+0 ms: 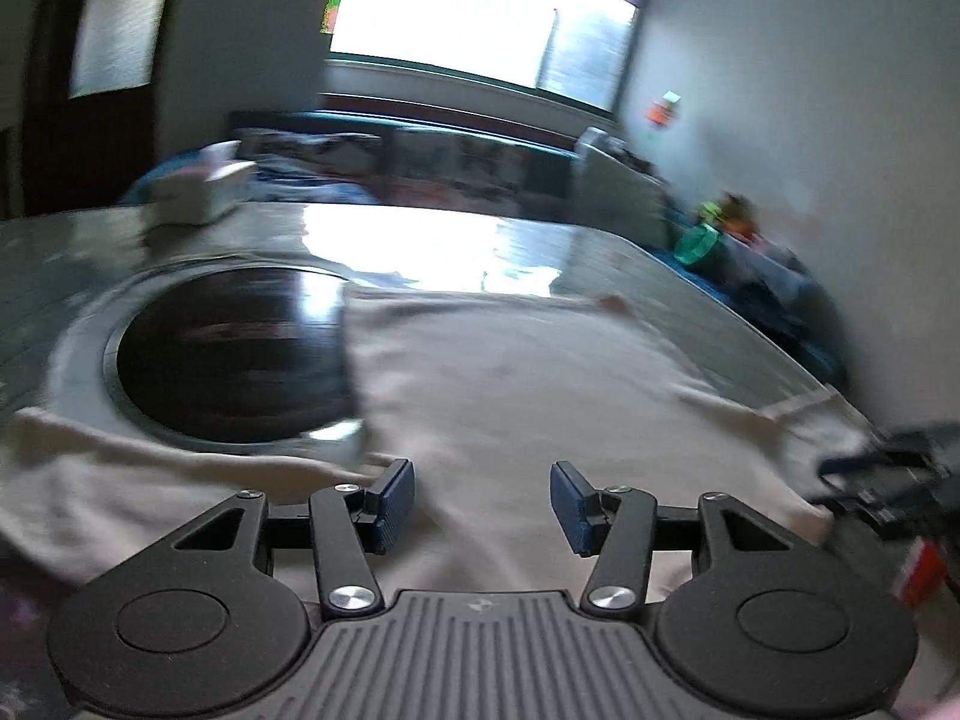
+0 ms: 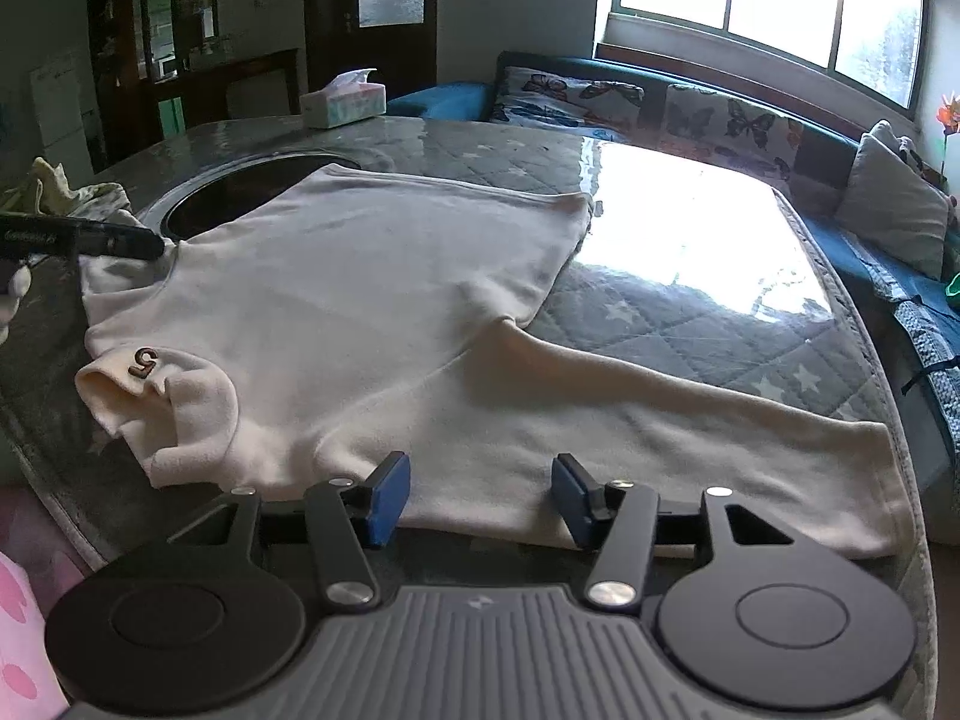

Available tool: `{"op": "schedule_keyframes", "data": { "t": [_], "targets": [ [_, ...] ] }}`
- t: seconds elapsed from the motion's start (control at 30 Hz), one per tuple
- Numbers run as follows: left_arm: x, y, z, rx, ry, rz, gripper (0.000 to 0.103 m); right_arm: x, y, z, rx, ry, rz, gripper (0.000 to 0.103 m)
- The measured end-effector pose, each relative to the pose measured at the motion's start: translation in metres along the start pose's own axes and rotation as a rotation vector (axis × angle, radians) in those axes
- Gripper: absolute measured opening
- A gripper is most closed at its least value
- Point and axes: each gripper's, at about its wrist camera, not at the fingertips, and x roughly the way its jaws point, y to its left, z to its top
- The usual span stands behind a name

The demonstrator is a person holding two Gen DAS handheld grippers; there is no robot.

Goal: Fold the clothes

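Note:
A cream long-sleeved top (image 2: 372, 300) lies spread flat on the table, with a brown "5" (image 2: 143, 362) near its collar at the left and one sleeve (image 2: 690, 420) stretched to the right. My right gripper (image 2: 480, 495) is open and empty, just above the sleeve's near edge. My left gripper (image 1: 483, 501) is open and empty above the top (image 1: 510, 372); its view is blurred. The left gripper also shows in the right wrist view (image 2: 120, 240), at the top's left shoulder. The right gripper shows at the right edge of the left wrist view (image 1: 888, 480).
The table (image 2: 690, 312) has a grey star-quilted cover under glass and a dark round inset (image 2: 252, 192) partly under the top. A tissue box (image 2: 343, 99) stands at the far edge. More clothes (image 2: 66, 189) lie at the left. A blue sofa with cushions (image 2: 894, 210) runs behind.

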Motion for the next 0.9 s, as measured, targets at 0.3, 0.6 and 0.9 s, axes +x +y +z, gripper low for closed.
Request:
{"op": "schedule_keyframes", "data": {
  "t": [0.3,0.6,0.9],
  "targets": [
    [0.005,0.049,-0.002,-0.092,-0.026,0.093,0.039,0.002,0.000,0.001,0.001,0.012,-0.004,0.058],
    [0.012,0.054,-0.007,-0.049,-0.024,0.270,0.032,0.005,0.001,0.003,0.002,0.017,-0.006,0.061],
    [0.003,0.088,0.003,-0.158,-0.039,0.342,0.030,0.006,0.000,0.003,0.003,0.016,-0.007,0.062]
  ]
}}
